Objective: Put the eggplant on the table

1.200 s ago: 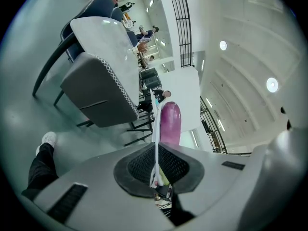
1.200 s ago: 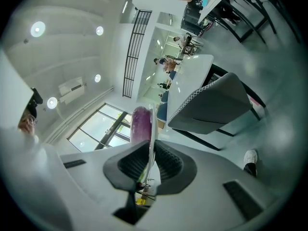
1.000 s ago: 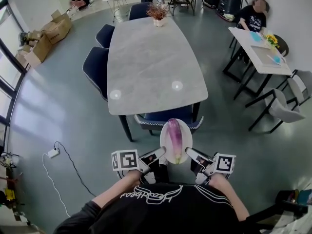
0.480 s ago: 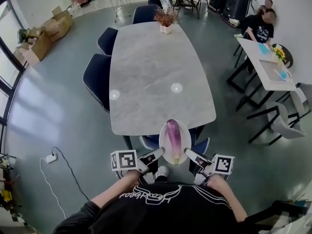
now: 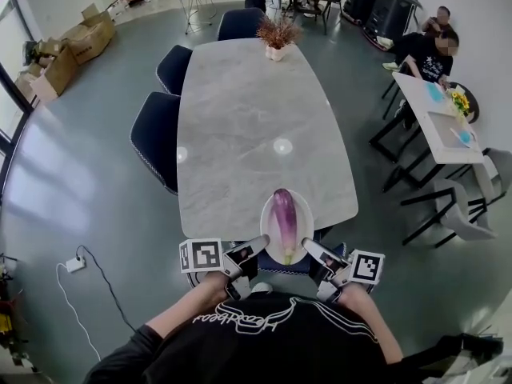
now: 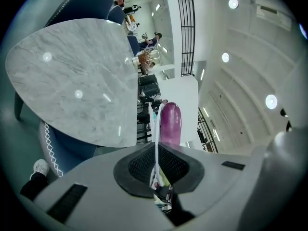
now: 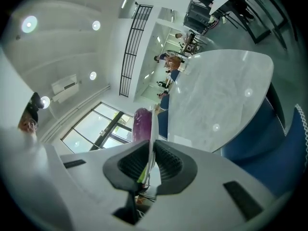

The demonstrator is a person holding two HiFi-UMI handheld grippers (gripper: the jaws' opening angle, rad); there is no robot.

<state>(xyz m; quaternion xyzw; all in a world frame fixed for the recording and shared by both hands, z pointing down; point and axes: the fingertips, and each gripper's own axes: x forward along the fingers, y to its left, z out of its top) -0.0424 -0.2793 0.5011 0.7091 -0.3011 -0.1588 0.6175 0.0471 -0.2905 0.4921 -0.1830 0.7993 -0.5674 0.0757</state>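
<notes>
A purple eggplant [image 5: 283, 217] lies lengthwise on a white oval plate [image 5: 268, 218], its green stem toward me. My left gripper [image 5: 256, 249] is shut on the plate's near left rim and my right gripper [image 5: 313, 252] is shut on its near right rim. The plate hangs level over the near end of the grey marble table [image 5: 248, 118]. In the left gripper view the thin plate rim [image 6: 155, 124] runs between the pads, with the eggplant [image 6: 169, 123] beyond. The right gripper view shows the same rim [image 7: 152, 129] pinched and the eggplant [image 7: 142, 124] behind it.
A blue chair [image 5: 276, 264] is tucked under the table's near end, and two more [image 5: 154, 134] stand along its left side. A potted plant [image 5: 275, 34] sits at the far end. At the right a person [image 5: 432, 50] sits by a white side table [image 5: 436, 118]. A cable and power strip [image 5: 74, 264] lie on the floor at left.
Both grippers have carried the plate with the eggplant forward. It was short of the table over the near chair; now it overlaps the table's near edge.
</notes>
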